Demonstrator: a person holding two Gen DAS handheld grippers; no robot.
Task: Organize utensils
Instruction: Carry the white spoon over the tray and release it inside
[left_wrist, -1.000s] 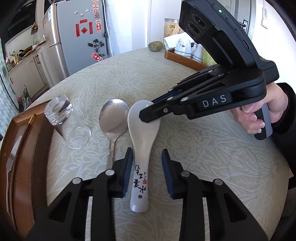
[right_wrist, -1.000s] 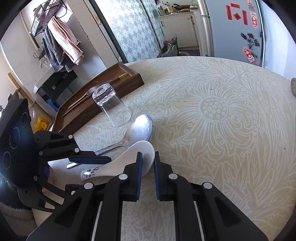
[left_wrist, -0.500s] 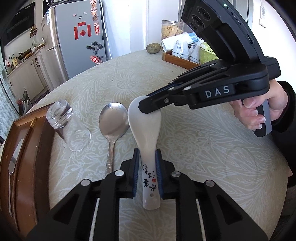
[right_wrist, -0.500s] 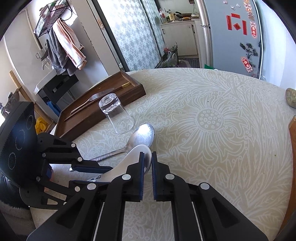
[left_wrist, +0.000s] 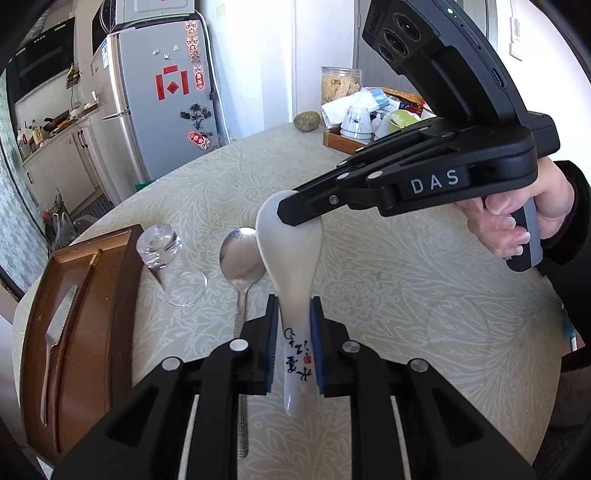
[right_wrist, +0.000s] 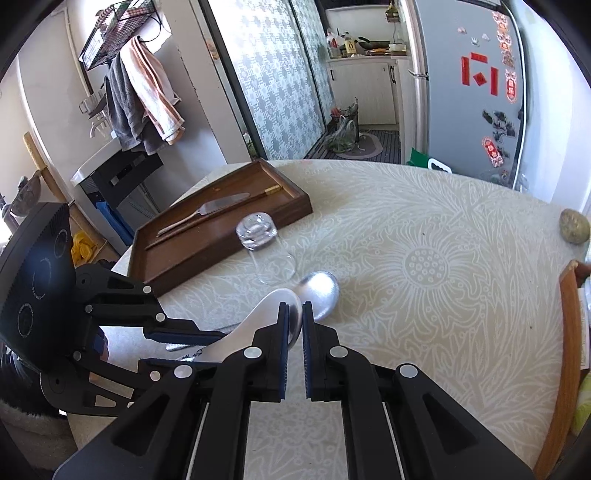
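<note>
Here the left tool (left_wrist: 292, 347) has its blue pads pressed on either side of the handle of the white ceramic spoon (left_wrist: 291, 273), just above the dark brush lettering; its jaws have just been closing, and the handle is clamped between them. The right tool (left_wrist: 295, 214) comes in from the right, held by a hand (left_wrist: 517, 221) in a dark sleeve, and its narrow tip sits pinched on the far rim of the spoon's bowl. From the right wrist view that tool (right_wrist: 293, 332) shows only a thin gap between its pads, with the edge of the white bowl (right_wrist: 273, 306) caught in it. So the spoon is held at both ends, handle towards the left tool and bowl towards the right one, and it appears to be lifted clear of the bench (left_wrist: 406, 295), though I cannot be sure how far.

Just to the left of it a metal spoon (left_wrist: 242, 258) lies flat on the patterned cloth, bowl away from the left tool and handle running back beneath it. Left again, an upturned clear glass (left_wrist: 170, 266) stands on its rim near the edge of a brown wooden tray (left_wrist: 110, 295). In the tray lie a serrated knife (left_wrist: 55, 332) and a long thin stick, perhaps a chopstick. At the far side of the bench there is a second tray of upturned cups (left_wrist: 354, 122), a rounded stone (left_wrist: 306, 121) beside it, and a grey fridge (left_wrist: 162, 92) behind.
</note>
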